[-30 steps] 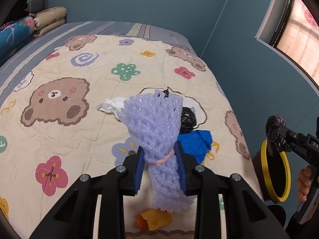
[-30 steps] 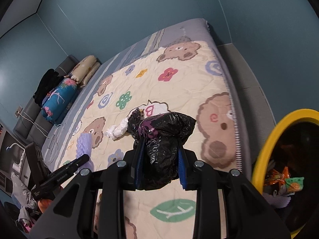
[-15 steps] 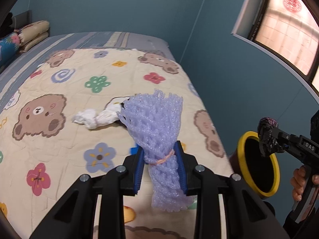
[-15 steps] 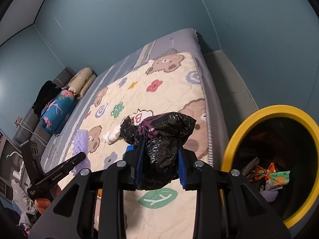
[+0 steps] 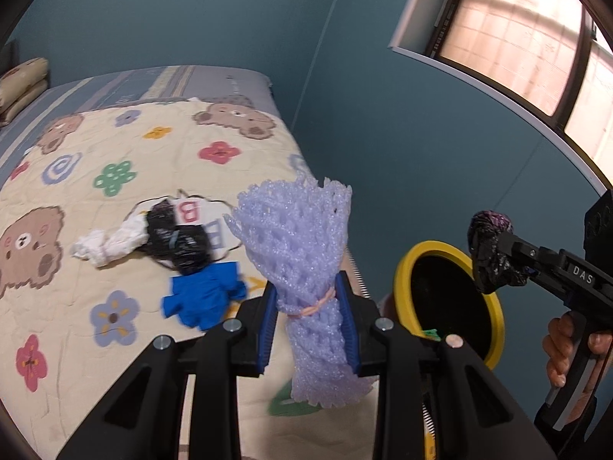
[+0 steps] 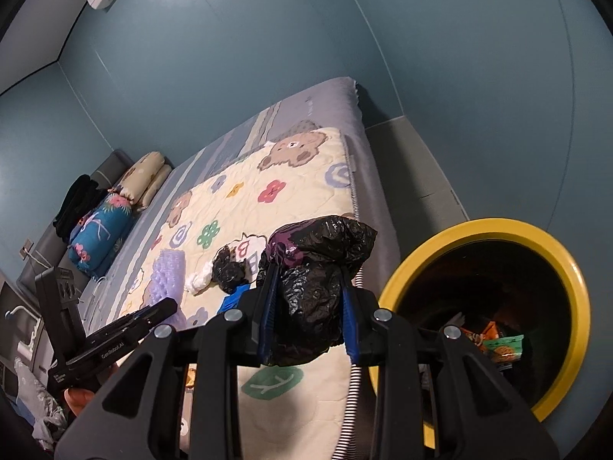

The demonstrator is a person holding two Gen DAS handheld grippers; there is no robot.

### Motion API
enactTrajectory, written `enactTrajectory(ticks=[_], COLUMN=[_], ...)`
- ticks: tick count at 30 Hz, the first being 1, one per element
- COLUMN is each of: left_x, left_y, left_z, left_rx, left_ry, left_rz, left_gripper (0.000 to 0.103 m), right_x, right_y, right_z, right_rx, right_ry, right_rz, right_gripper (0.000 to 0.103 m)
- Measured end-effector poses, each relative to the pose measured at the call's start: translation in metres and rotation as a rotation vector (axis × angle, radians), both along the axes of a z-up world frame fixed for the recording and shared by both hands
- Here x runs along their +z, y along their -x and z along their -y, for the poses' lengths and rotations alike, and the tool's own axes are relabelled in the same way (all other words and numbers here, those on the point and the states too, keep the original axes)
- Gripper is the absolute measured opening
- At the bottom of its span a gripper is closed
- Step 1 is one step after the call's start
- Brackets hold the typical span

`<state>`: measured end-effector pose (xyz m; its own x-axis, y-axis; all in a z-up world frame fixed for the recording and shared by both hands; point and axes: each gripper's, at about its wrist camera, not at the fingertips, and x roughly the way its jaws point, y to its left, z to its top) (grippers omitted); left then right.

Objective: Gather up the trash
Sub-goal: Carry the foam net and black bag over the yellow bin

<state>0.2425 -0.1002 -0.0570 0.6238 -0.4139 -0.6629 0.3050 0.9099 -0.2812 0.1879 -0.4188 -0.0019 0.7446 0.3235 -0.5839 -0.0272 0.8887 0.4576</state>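
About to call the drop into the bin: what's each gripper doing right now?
Left gripper: closed on the purple foam net.
Right gripper: closed on the crumpled black plastic bag, beside the yellow-rimmed bin.

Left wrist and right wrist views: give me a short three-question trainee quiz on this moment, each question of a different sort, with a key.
1. True or false: the left gripper is clamped on a purple foam net.
2. What does the right gripper hold? A) blue glove B) black plastic bag C) white tissue
3. Fill in: the bin beside the bed has a ____ rim.

Key
1. True
2. B, the black plastic bag
3. Yellow
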Motion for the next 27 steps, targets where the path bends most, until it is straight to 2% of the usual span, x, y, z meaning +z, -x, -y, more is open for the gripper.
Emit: enactTrajectory(ticks=[13,27], left_x=[0.006,-0.012], left_y=[-0.005,-0.018], left_z=[0.069,0.144], left_rx=[-0.127,-0.242], left_ry=[-0.012,-0.017], left_rz=[0.01,-0.025], left_gripper=[0.028,0.028], right_x=[0.001,-0.015], right_y=[0.014,0.019], right_z=[0.042,0.086], right_rx=[-0.072,-0.167], right_ry=[-0.002,0.017], right_rz=[0.011,-0.007], right_gripper=[0.028,0.028])
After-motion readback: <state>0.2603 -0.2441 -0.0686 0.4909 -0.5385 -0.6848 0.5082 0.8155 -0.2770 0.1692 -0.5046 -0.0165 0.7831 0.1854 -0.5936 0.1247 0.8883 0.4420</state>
